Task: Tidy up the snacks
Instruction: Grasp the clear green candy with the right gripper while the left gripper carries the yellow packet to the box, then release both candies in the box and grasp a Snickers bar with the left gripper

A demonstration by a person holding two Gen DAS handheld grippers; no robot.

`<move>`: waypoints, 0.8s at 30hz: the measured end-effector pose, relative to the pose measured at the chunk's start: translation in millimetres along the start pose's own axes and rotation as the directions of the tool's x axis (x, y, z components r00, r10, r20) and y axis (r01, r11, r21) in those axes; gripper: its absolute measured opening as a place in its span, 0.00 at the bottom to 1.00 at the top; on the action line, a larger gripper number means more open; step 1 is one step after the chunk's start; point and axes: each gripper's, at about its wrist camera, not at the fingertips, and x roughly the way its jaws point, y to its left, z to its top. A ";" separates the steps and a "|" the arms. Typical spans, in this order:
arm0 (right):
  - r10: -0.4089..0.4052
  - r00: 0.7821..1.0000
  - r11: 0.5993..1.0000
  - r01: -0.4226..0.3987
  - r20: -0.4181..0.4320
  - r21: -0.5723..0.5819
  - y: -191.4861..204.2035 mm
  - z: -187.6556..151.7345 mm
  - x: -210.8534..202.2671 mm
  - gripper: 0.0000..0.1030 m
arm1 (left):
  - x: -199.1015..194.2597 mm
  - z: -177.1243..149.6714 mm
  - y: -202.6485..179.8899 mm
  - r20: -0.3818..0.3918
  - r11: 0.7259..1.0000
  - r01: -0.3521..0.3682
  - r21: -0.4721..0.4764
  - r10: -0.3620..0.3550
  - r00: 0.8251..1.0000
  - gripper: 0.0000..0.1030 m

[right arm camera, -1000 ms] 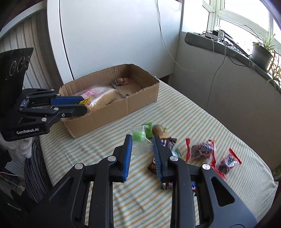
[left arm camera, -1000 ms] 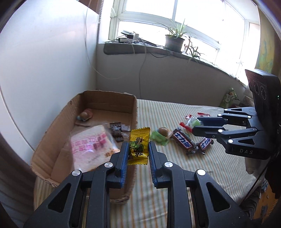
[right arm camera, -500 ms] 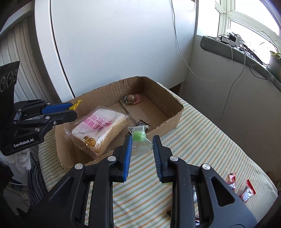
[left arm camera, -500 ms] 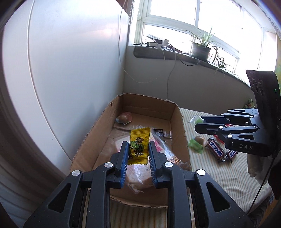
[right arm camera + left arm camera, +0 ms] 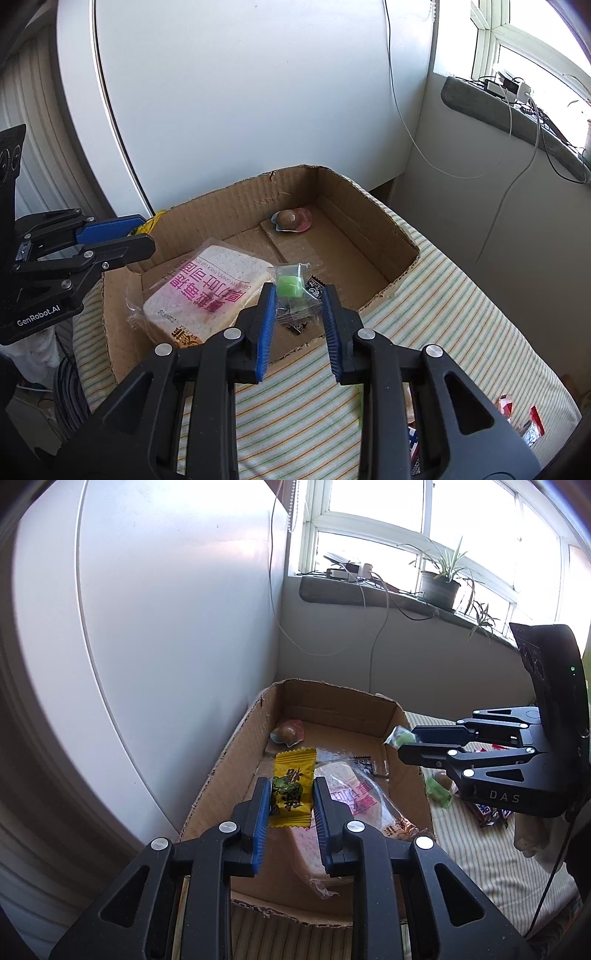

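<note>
Left gripper (image 5: 288,801): jaws are clamping a yellow packet (image 5: 291,786), holding it above the near left part of the cardboard box (image 5: 236,738).
Cardboard box: is sitting on the striped bed (image 5: 461,314); is holding a bread pack (image 5: 207,291), a round wrapped sweet (image 5: 291,220) at the far end, and small dark packets (image 5: 364,763).
Right gripper (image 5: 299,306): jaws are gripping a clear wrapper with a green candy (image 5: 290,286), hovering over the box's near right wall.
Remaining snacks (image 5: 487,812): are lying on the bed, right of the box.
</note>
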 end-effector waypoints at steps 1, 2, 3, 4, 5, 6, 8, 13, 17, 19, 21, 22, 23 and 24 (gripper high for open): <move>0.000 1.000 1.000 0.000 0.001 -0.001 0.5 0.2 -0.2 0.34 | 0.2 0.2 -0.3 -0.001 1.000 -0.005 0.001 0.005 1.000 0.26; -0.002 1.000 1.000 0.002 0.006 -0.001 0.7 0.0 -1.0 0.43 | -0.1 0.0 -0.5 -0.001 1.000 -0.010 -0.002 0.010 1.000 0.41; -0.004 1.000 1.000 0.004 0.011 -0.002 1.1 -0.8 -2.8 0.51 | -0.8 0.1 -0.9 0.002 1.000 -0.015 -0.005 0.015 1.000 0.56; -0.007 1.000 1.000 0.007 0.016 -0.001 1.3 -0.9 -4.3 0.54 | -0.7 0.2 -0.8 0.008 1.000 -0.019 -0.005 0.019 1.000 0.58; -0.010 1.000 1.000 0.010 0.021 0.002 0.5 -1.3 -5.9 0.58 | -1.8 0.1 -1.5 0.012 1.000 -0.020 -0.003 0.020 1.000 0.58; -0.013 1.000 1.000 0.013 0.023 0.005 -0.4 -1.8 -7.3 0.61 | -2.0 0.6 -1.5 0.012 1.000 -0.019 -0.002 0.019 1.000 0.58; -0.018 0.999 1.000 0.018 0.028 0.011 -2.7 -2.5 -10.8 0.63 | -3.0 1.2 -2.3 0.014 1.000 -0.016 -0.002 0.016 1.000 0.58; -0.032 0.999 0.999 0.032 0.042 0.022 -8.6 -7.2 -23.8 0.66 | -8.1 1.5 -7.2 0.025 1.000 -0.003 0.000 0.003 1.000 0.58; -0.047 0.997 0.999 0.046 0.053 0.029 -16.6 -14.3 -38.1 0.66 | -11.6 1.4 -16.8 0.031 1.000 0.021 0.007 -0.021 0.999 0.58; -0.058 0.997 0.998 0.056 0.055 0.034 -22.0 -20.1 -46.5 0.66 | -12.2 1.8 -24.5 0.034 0.999 0.037 0.018 -0.037 0.999 0.58; -0.069 0.996 0.997 0.067 0.056 0.041 -29.3 -27.5 -55.1 0.66 | -12.8 1.8 -33.8 0.036 0.998 0.058 0.027 -0.059 0.998 0.58; -0.077 0.995 0.996 0.075 0.055 0.046 -33.5 -31.9 -59.5 0.66 | -13.1 1.3 -38.6 0.036 0.997 0.069 0.029 -0.070 0.997 0.58; -0.084 0.995 0.995 0.081 0.056 0.051 -37.3 -36.4 -64.2 0.66 | -13.2 0.7 -44.0 0.036 0.996 0.085 0.032 -0.086 0.996 0.58; -0.091 0.994 0.995 0.088 0.053 0.056 -42.0 -41.7 -68.7 0.66 | -13.5 -0.3 -49.8 0.033 0.994 0.098 0.038 -0.100 0.994 0.58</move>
